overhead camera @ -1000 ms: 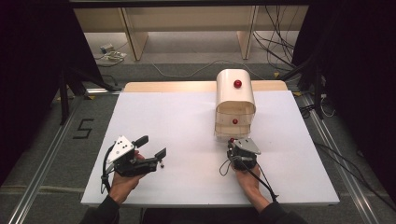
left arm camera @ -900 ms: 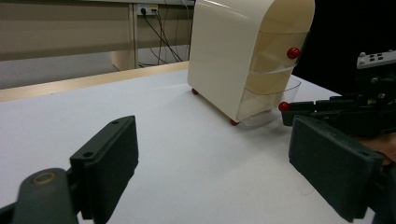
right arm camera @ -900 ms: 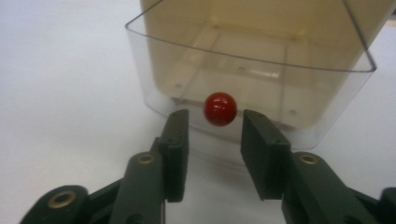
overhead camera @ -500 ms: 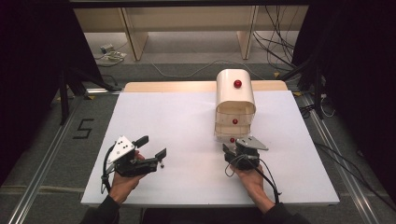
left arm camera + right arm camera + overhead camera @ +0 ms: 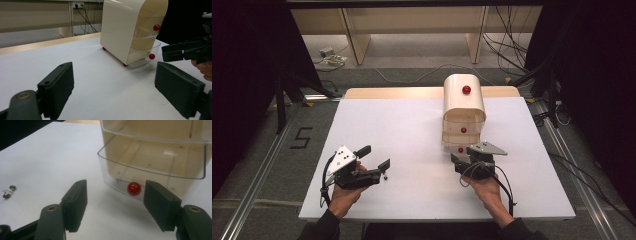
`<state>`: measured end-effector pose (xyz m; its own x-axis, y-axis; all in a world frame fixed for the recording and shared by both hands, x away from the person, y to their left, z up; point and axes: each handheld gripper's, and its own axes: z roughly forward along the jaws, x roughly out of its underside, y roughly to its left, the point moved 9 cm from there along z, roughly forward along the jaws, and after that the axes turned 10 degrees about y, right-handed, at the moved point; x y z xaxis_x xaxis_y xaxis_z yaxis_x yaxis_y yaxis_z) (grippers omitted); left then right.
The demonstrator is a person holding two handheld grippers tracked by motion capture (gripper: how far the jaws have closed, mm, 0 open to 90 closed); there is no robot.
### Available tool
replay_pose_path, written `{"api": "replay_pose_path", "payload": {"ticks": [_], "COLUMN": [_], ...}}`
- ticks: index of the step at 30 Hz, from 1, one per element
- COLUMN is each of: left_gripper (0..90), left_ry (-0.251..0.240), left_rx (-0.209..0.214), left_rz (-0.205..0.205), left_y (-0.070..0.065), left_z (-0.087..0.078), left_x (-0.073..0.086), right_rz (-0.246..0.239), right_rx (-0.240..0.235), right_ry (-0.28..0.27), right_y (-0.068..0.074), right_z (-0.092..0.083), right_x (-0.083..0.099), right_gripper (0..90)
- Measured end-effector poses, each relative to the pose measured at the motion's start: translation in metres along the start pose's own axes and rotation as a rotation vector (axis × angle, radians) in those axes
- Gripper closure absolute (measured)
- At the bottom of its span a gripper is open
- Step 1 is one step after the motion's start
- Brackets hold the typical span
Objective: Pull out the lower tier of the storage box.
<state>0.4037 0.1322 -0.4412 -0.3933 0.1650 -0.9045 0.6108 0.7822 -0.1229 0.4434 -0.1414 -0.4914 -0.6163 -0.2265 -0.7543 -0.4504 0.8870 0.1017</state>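
High view: right tool gaped just short of the bottom drawer's knob, chest on the bench. Left gripper view: left tool wide, idle. Right gripper view: jaws just opened, knob between, untouched; drawer pulled out. Next, probably: something put inside.

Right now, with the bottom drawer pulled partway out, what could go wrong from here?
The right gripper, whose jaws have just been opening, stands open around the bottom drawer's red knob without pressing it; a forward nudge could push the drawer shut. The light drawer unit might also slide, since the left gripper isn't bracing it.
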Motion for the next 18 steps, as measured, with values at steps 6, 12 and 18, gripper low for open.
{"api": "replay_pose_path", "payload": {"ticks": [6,12,18], "left_gripper": [15.8,15.7,15.8], "left_ry": [0.001,0.005,0.010], "left_rx": [0.001,0.003,0.002], "left_rz": [0.003,0.005,0.011], "left_y": [-0.001,-0.001,-0.001], "left_z": [0.000,0.001,0.001], "left_x": [0.000,0.000,0.001], "right_rz": [-0.039,-0.118,-0.178], "right_rx": [-0.017,-0.045,-0.040], "right_ry": [-0.023,-0.041,-0.038], "right_y": [0.002,0.008,0.005], "right_z": [-0.003,-0.009,-0.010], "right_x": [-0.006,-0.014,-0.023], "right_gripper": [34.1,31.4,32.9]}}
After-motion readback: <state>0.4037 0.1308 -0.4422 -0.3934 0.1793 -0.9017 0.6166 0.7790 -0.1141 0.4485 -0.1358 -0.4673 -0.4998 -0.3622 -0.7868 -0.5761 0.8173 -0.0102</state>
